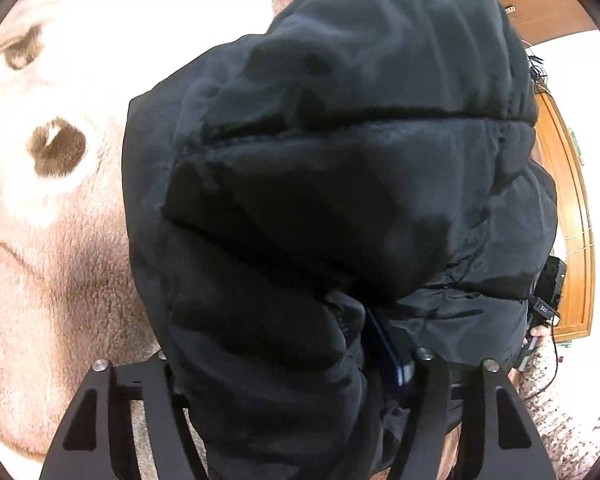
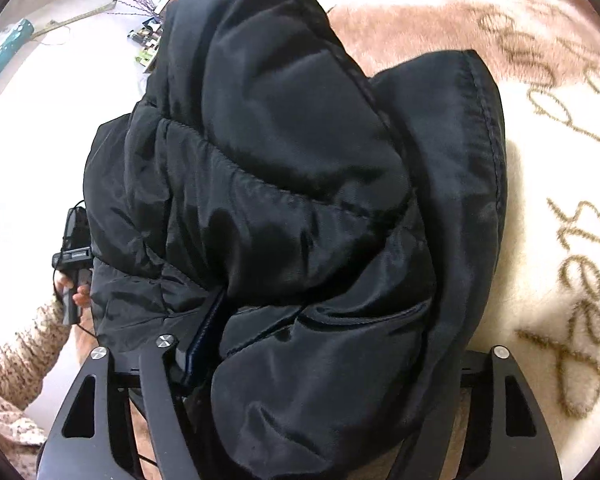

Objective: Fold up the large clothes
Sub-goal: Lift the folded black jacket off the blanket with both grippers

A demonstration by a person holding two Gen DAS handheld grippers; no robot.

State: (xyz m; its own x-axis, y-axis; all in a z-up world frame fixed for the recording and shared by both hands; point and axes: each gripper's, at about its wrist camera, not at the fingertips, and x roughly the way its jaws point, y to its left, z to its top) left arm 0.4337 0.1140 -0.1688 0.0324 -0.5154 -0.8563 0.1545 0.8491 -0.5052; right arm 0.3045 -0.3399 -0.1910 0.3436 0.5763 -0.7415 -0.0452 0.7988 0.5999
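Black puffer jacket [image 1: 340, 200] fills centre frame in both views, bunched over a fluffy blanket [image 1: 52, 240]. Left gripper [image 1: 292, 364] fingers clamp a jacket fold. Right gripper [image 2: 312, 360] fingers buried in fabric, gripping it.

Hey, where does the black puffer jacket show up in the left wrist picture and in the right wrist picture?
Left wrist view: the black puffer jacket fills the centre and right, bunched between the left claw fingers.
Right wrist view: it fills the centre, running from top to bottom, bunched in the right claw.
Shared landmark: the beige fleece blanket under the jacket, on the left in the left wrist view and on the right in the right wrist view.
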